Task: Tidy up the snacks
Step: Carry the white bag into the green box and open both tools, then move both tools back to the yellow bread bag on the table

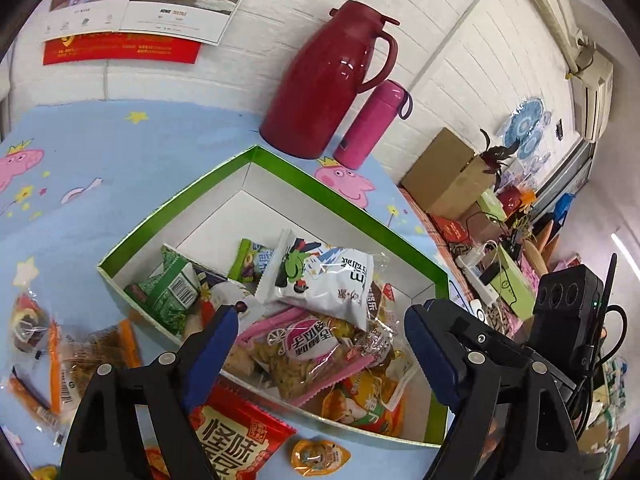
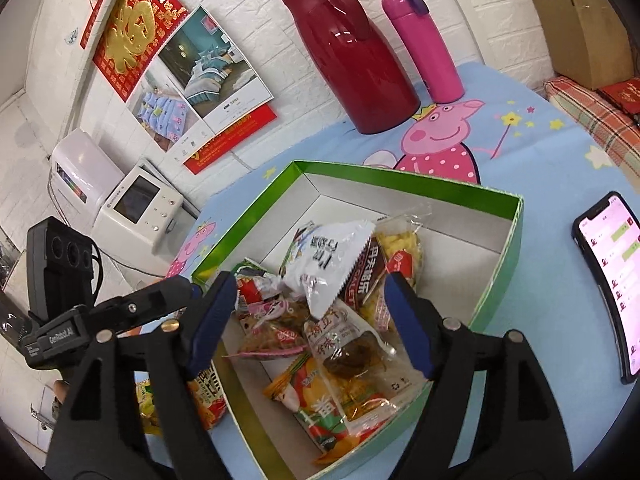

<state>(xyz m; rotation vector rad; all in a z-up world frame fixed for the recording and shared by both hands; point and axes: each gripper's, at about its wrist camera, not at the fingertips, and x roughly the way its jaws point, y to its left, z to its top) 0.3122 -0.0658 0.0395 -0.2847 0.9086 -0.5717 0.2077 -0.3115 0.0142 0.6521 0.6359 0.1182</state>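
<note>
- Currently, loose snacks sit left of the box on the blue cartoon tablecloth (image 1: 100,152): orange-edged packets (image 1: 80,360), a red packet (image 1: 236,440) by the near rim, a small orange jelly cup (image 1: 318,456)
- left gripper (image 1: 324,332): jaws spread wide, nothing between them, hovering over the box's near-left part
- green box (image 1: 280,168) mid-table, holding a pile: white bag (image 1: 332,280) on top, pink-edged packet (image 1: 304,344) under it
- right gripper (image 2: 308,320): jaws apart, empty, above the same pile
- red jug (image 2: 356,56) and pink flask (image 2: 428,48) behind the box at the wall
- phone (image 2: 612,280) far right, screen lit
</note>
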